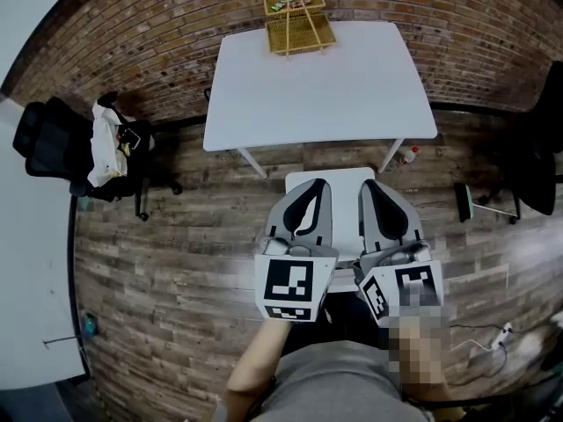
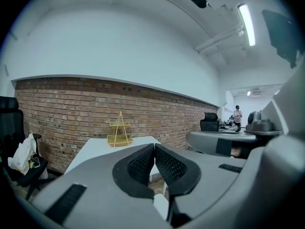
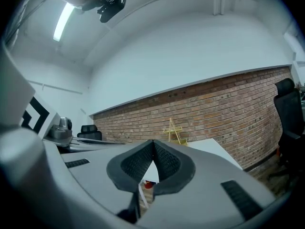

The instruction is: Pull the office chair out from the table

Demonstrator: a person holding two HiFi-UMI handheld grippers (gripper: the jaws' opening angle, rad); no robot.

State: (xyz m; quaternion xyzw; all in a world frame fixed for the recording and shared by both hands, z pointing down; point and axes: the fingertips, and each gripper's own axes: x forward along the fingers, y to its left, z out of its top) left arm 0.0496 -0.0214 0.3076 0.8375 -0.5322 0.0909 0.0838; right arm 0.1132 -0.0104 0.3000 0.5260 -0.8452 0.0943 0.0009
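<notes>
So, left gripper (image 1: 315, 187): I'm holding it out in front of me, pointing at the white table (image 1: 352, 104) and tipping only slightly down, its marker cube (image 1: 290, 287) facing the head camera.
Right gripper (image 1: 369, 187): it's sitting just beside the left one at about the same height, aiming the same way.
Forearm (image 1: 255, 367): it's reaching up from the bottom edge behind the left cube.
Left fingers: they're pressing together tip to tip in the left gripper view (image 2: 155, 147), with nothing caught between them.
Right fingers: same deal in the right gripper view (image 3: 153, 142), pads meeting and gripping nothing.
Office chair (image 1: 48, 143): the black one is standing off by the brick wall (image 1: 158, 33), well apart from the table's left side, with a white bag (image 1: 106, 143) lying on its seat.
Second chair (image 1: 537, 148): another dark one is waiting at the far right edge, and I can't tell which is meant.
Under the grippers: something white and flat-topped (image 1: 343, 183) is sitting just this side of the table; I can't tell what it is.
Head view only: it's showing the wood floor (image 1: 176, 271) and the yellow wire basket (image 1: 299, 25) from above.
Left gripper view only: it's showing a person (image 2: 237, 114) standing far down the room.
Right gripper view only: it's catching something red (image 3: 148, 184) low behind the jaws.
</notes>
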